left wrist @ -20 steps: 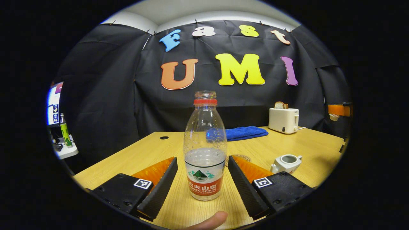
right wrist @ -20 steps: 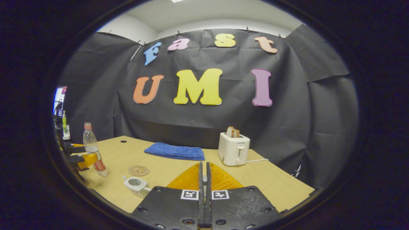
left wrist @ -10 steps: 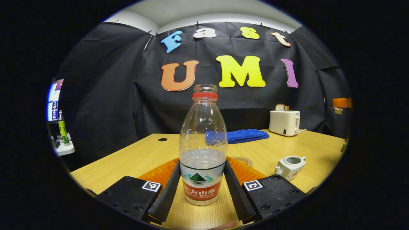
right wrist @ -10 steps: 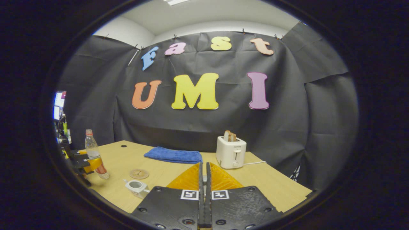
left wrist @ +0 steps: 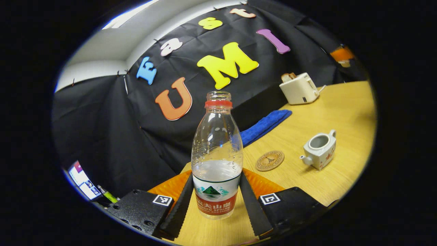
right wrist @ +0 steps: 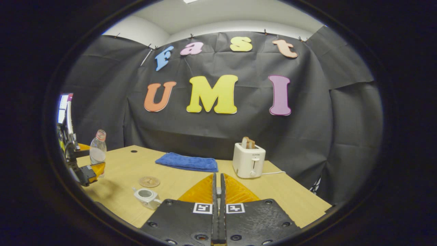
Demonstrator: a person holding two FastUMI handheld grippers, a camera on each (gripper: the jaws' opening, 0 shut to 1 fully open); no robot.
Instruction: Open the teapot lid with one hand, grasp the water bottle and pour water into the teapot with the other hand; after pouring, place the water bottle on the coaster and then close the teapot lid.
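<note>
Left gripper (left wrist: 215,201) clamped on the water bottle (left wrist: 217,153), both fingers pressing its labelled lower part; bottle uncapped, red ring at the neck, water up to just above the label. In the left gripper view the whole scene is tilted, and the bottle's base appears lifted off the table (left wrist: 341,112). In the right gripper view the same gripper and bottle (right wrist: 97,150) show at the table's left edge, a shadow on the wood under them. Right gripper (right wrist: 217,191) fingers pressed together; whether anything small is pinched between them I cannot tell. Just past its fingers, toward the table's near edge, the white teapot (right wrist: 146,197) stands upright with its top open, no lid on it; in the left gripper view the teapot (left wrist: 319,150) sits right of the bottle, spout toward the round coaster (left wrist: 270,160). The coaster (right wrist: 149,181) lies flat and bare just beyond the teapot, between it and the bottle, apart from both. Farther back, a folded blue towel (right wrist: 187,162) lies along the table's far edge. Beside it to the right, a white toaster (right wrist: 248,161) with bread standing in its slot, its cord trailing right.
</note>
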